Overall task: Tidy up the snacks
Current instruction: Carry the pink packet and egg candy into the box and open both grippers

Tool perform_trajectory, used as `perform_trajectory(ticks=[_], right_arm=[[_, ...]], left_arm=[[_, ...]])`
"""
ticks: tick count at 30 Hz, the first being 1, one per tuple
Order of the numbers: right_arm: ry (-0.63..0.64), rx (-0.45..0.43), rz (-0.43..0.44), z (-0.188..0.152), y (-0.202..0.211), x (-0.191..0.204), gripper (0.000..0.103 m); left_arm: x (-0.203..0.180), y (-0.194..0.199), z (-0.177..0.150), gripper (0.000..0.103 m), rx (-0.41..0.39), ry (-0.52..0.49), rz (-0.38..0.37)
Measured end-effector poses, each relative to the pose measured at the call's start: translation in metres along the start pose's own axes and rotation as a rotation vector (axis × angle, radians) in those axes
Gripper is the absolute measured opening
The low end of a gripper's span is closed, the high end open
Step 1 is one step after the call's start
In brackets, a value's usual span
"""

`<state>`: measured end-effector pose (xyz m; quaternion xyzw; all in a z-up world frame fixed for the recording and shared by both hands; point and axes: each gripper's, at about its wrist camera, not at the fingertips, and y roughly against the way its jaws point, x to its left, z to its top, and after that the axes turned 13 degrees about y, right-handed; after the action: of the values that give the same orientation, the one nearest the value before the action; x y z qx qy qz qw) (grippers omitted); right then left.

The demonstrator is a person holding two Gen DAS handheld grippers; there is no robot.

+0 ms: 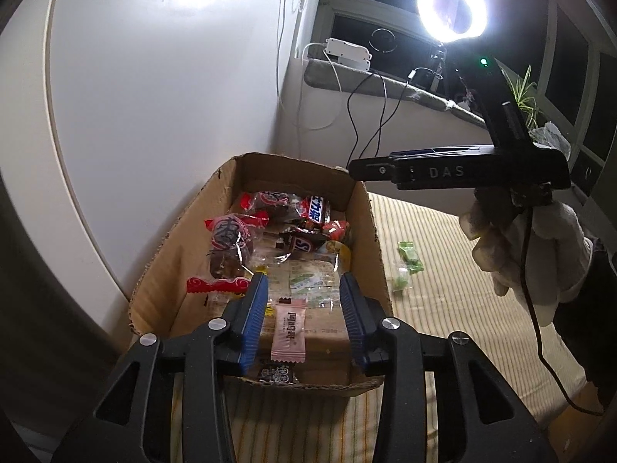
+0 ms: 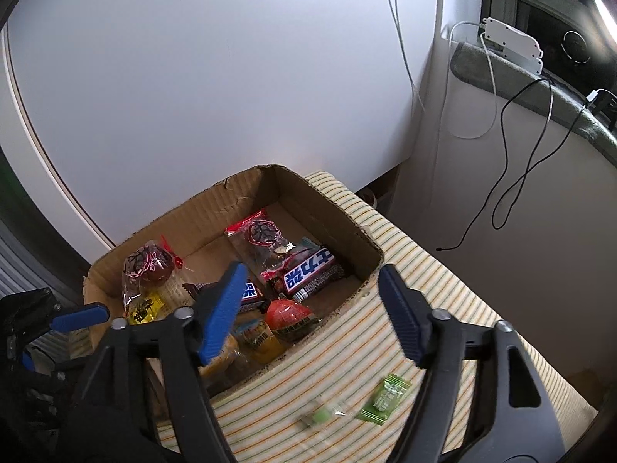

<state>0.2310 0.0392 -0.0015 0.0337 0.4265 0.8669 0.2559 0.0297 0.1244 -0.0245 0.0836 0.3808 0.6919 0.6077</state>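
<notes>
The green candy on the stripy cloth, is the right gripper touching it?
Apart. In the right wrist view the green candy lies flat on the striped cloth, with bare cloth between it and the open right gripper above.

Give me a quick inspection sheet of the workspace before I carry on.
Surface: striped cloth, mostly bare.
Job's things: cardboard box holding wrapped snacks; pink bar inside near the front; two green candies on the cloth outside.
Clutter: nothing seen.
Grippers: left tongs open over the box, nothing held; right tongs open, empty.
Cables: black cable hanging from the sill.
Surroundings: white wall, ring light, dark window.
</notes>
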Motion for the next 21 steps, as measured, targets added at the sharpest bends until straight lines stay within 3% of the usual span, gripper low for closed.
perform_trajectory(ticks=[11,15,21], right_arm=[[-0.027,-0.002,-0.021,-0.032,0.028,-0.027,0.075],[-0.063,0.030,-0.022,-0.052,0.030,-0.046,0.075],[-0.171,0.112,0.047,-0.080,0.016,-0.069,0.075]], left_arm=[[-0.026,0.003,-0.003,0.037,-0.010,-0.028,-0.040],[-0.044,-0.001,-0.006,0.037,-0.001,-0.054,-0.066],[-0.071,-0.010,-0.016,0.037,0.030,-0.092,-0.109]])
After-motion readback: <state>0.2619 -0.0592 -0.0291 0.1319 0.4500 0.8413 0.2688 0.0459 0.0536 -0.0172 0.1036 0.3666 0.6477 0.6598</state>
